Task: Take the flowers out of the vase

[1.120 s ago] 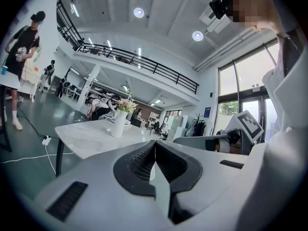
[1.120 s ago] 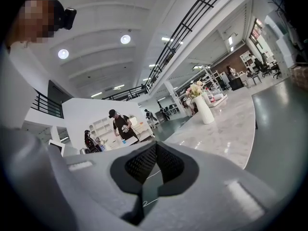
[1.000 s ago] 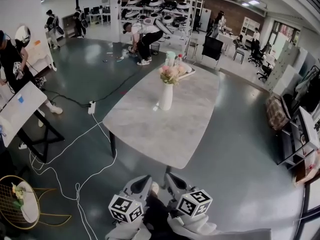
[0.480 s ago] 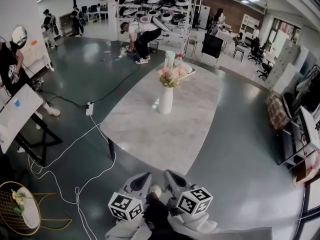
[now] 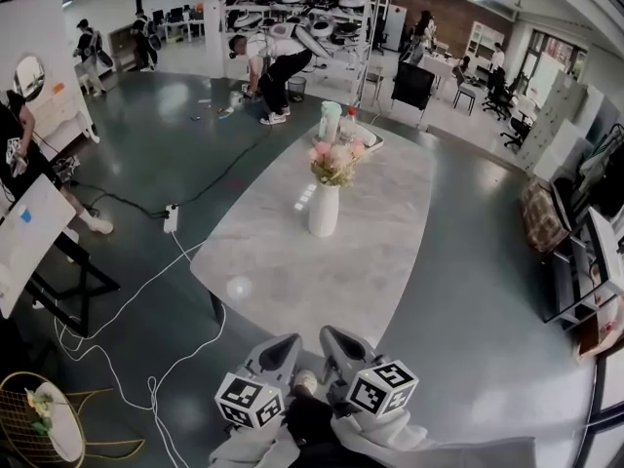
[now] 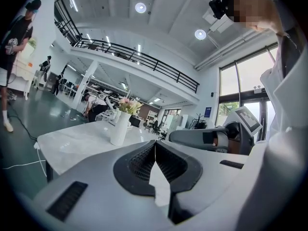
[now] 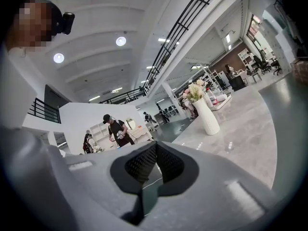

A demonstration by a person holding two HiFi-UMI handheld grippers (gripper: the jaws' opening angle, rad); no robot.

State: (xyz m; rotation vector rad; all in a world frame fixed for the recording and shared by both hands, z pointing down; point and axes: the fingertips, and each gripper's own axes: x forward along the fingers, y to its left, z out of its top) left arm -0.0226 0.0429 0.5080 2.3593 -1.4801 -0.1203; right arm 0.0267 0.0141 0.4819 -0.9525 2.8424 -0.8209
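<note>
1. The cube on the left gripper (image 5: 289, 341) and the cube on the right gripper (image 5: 328, 332) are each showing black-and-white square markers, with no letters among them. A small blue sign (image 6: 207, 111) is hanging on the far wall in the left gripper view, too small to read.
2. The flowers (image 5: 334, 160) are standing as a bunch of pale pink and cream blooms with some green. Their stems are sitting down inside the vase (image 5: 324, 211).
3. The vase is white, slim and upright, narrowing toward its neck. It is standing around the middle of the pale grey marbled bench (image 5: 278, 276), well apart from both grippers.
4. A pale green jug (image 5: 331, 121) is standing farther back on the bench, behind the flowers.
5. The left gripper's fingers (image 6: 142, 160) are pressing together at the tips, holding nothing.
6. The right gripper's fingers (image 7: 141, 165) are likewise closing fully on each other, empty.
7. Both grippers are hovering side by side off the near end of the bench, pointing toward the vase.
8. Compared with a second ago, the bench's near edge is sitting closer to the grippers and the vase is lying lower in the head view. The grippers are staying shut and keeping the same side-by-side pose.
</note>
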